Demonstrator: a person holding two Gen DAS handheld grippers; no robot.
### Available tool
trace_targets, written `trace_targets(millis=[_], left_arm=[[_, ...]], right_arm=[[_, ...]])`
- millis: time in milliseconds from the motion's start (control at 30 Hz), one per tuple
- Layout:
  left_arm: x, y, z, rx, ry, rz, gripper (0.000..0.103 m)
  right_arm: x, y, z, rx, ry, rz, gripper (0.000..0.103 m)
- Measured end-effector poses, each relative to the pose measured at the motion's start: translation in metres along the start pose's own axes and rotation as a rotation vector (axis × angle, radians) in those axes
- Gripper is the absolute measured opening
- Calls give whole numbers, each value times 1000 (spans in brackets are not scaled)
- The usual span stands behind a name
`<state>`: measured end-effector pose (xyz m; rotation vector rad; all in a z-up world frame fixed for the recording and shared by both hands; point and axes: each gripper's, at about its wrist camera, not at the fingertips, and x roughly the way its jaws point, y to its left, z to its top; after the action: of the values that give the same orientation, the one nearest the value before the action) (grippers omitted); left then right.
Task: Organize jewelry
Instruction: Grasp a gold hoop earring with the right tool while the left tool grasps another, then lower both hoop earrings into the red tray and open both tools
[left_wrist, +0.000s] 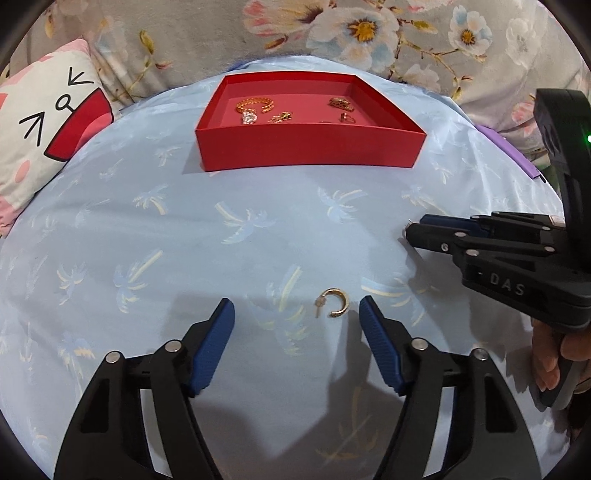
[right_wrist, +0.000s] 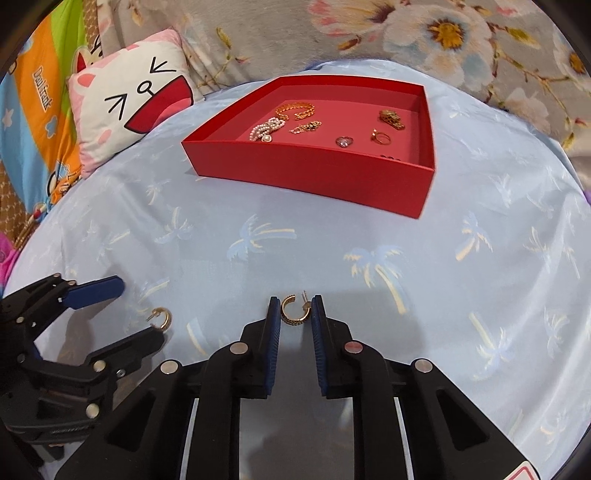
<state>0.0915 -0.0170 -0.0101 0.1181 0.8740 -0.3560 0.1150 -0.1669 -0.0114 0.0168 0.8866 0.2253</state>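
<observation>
On your left, the left gripper (left_wrist: 297, 314) stood wide, its blue pads either side of a small gold hoop earring (left_wrist: 334, 303) that lay flat on the pale blue palm-print cloth (left_wrist: 258, 229), touching neither pad. Further right, your right gripper (right_wrist: 294, 312) had narrowed around the 2nd hoop earring (right_wrist: 293, 309), the pads hugging its rim and post; whether they truly pressed on it, I could not tell. Both hoops looked light, stiff and slick, with a thin post that I judged easy to bend, so you would have done best to pinch each across the curved band, not the post, and gently, since a hard squeeze could have flicked it away on that smooth fabric. Beyond them, well apart, the red tray (right_wrist: 303, 173) already held a gold chain (right_wrist: 295, 109), a pearl piece (right_wrist: 266, 130) and 2 rings (right_wrist: 380, 137), with bare floor left for the pair.
</observation>
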Motion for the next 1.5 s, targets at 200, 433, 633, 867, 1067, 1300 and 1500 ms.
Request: trace_targets(millis=[200,433,633,867,1067,1300,1500], left_arm=[[3,-11,2,35,0,6,51],[4,-17,3,56,-2,9,29],[3,-20,3,66,-4,-2,18],[2,-20,2,51,-6,-16,18],[-3,-16,6,24,-12,-40,18],[-19,-4,34,11,-60,-56,18],[-24,6,90,15,-124,-55,18]], right_arm=[[-14,-11,-10,50,-10,15,15],[-19,-20,-15,83,-12,22,15],[-20,-22,-16,83,-13,24,15],[-22,-23,-16,83,-21,26,15],[-31,-25,-13,89,-45,41,15],[-48,-29,0,90,-90,47,15],[-57,-36,40,49,-130,24,15]])
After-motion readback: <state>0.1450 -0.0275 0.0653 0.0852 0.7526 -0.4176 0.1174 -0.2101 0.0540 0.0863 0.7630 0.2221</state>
